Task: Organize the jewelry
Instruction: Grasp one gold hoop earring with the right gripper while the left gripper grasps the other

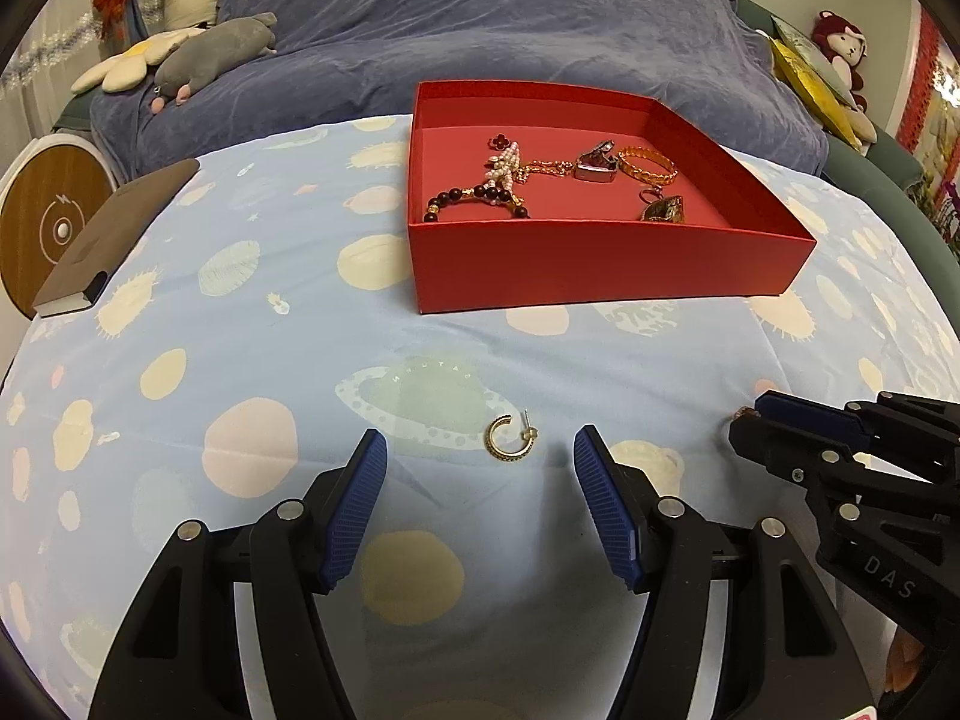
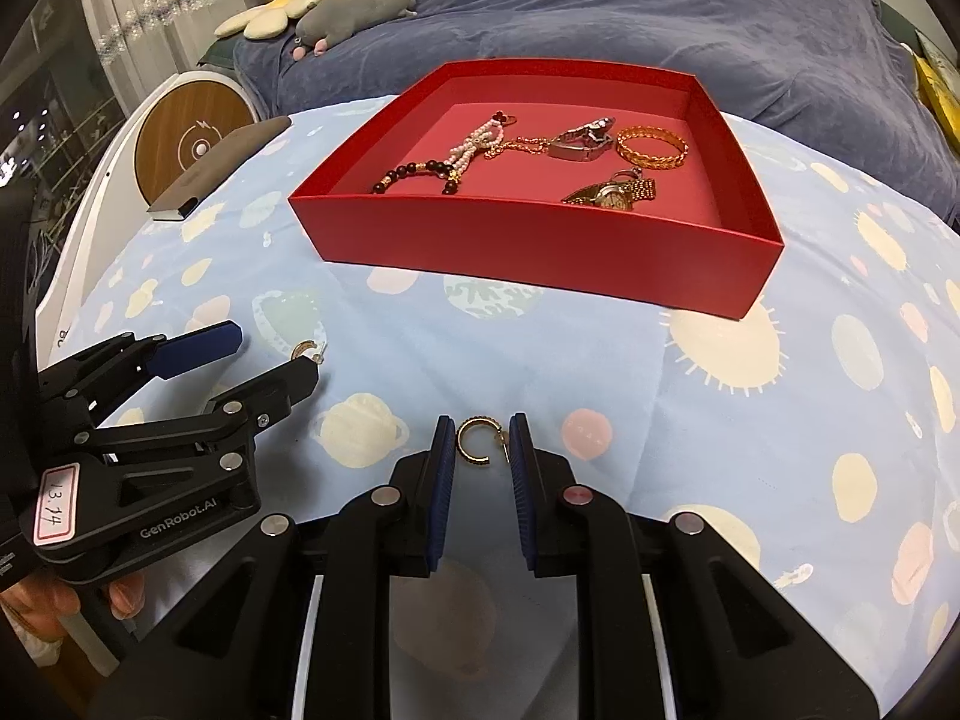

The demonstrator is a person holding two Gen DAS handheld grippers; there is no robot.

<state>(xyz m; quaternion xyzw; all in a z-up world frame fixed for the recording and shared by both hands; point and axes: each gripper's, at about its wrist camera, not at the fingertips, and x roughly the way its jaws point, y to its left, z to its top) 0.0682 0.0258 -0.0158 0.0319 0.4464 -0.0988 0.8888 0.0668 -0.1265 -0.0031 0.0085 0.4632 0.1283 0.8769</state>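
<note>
A red box [image 1: 600, 264] [image 2: 528, 252] on the blue patterned cloth holds bead bracelets [image 1: 480, 195], a gold bangle [image 2: 651, 147] and watches [image 2: 612, 195]. One gold hoop earring [image 1: 510, 439] lies on the cloth between the tips of my open left gripper [image 1: 480, 450], untouched. A second gold hoop earring [image 2: 480, 441] lies between the narrowly spaced pads of my right gripper [image 2: 480, 441], which is part closed around it; a small gap shows on each side. The right gripper also shows in the left wrist view [image 1: 750, 420], the left gripper in the right wrist view [image 2: 276, 354].
A dark notebook [image 1: 114, 240] lies at the cloth's left edge beside a round wooden charger [image 1: 48, 228]. A blue-covered sofa [image 1: 480, 30] with plush toys [image 1: 216, 54] stands behind the table. The cloth drops away at both sides.
</note>
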